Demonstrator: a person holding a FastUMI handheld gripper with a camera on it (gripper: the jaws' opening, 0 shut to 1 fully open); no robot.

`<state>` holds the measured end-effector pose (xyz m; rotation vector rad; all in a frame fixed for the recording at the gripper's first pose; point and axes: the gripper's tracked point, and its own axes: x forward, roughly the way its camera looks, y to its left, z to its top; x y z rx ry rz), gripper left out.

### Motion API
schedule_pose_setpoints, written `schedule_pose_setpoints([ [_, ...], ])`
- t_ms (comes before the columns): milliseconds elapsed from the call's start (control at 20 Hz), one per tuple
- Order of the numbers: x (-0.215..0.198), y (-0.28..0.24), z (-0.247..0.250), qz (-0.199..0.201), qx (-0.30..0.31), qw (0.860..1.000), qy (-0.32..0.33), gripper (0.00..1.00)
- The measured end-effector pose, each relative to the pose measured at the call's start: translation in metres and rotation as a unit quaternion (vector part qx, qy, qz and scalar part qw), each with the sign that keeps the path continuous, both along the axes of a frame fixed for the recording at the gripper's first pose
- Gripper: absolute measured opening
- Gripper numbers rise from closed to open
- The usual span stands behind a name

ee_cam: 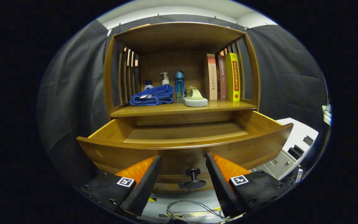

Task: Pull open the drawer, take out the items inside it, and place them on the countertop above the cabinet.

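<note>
Wooden drawer (185,146) pulled out toward spread gripper (183,168), long axis crosswise.

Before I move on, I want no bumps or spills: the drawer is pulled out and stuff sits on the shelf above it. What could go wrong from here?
1. The open tongs straddle the knob without pressing it; a forward push would probably ram the drawer front.
2. Reaching to the shelf, the tongs could topple the bottles behind the towel.
3. The visible drawer floor looks bare; its front part is hidden, so something may be missed.
</note>
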<state>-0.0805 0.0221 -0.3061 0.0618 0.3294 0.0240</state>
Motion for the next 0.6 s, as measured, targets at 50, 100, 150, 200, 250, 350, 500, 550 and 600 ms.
schedule_pose_setpoints([
  [50, 0.006, 0.000, 0.001, 0.000, -0.011, 1.000, -0.001, 0.96],
  [100, 0.011, 0.001, 0.004, 0.000, -0.028, 1.000, -0.005, 0.96],
  [150, 0.019, 0.002, 0.006, 0.001, -0.045, 0.999, -0.011, 0.96],
  [200, 0.028, 0.002, 0.011, 0.001, -0.053, 0.998, -0.016, 0.96],
  [250, 0.035, 0.004, 0.006, 0.001, -0.061, 0.998, -0.004, 0.96],
  [350, 0.051, 0.004, 0.000, 0.000, -0.057, 0.998, -0.001, 0.96],
  [500, 0.069, 0.004, -0.003, -0.003, -0.057, 0.998, -0.001, 0.96],
  [550, 0.075, 0.004, -0.005, -0.005, -0.059, 0.998, 0.001, 0.96],
  [600, 0.078, 0.004, -0.005, -0.006, -0.063, 0.998, 0.002, 0.96],
])
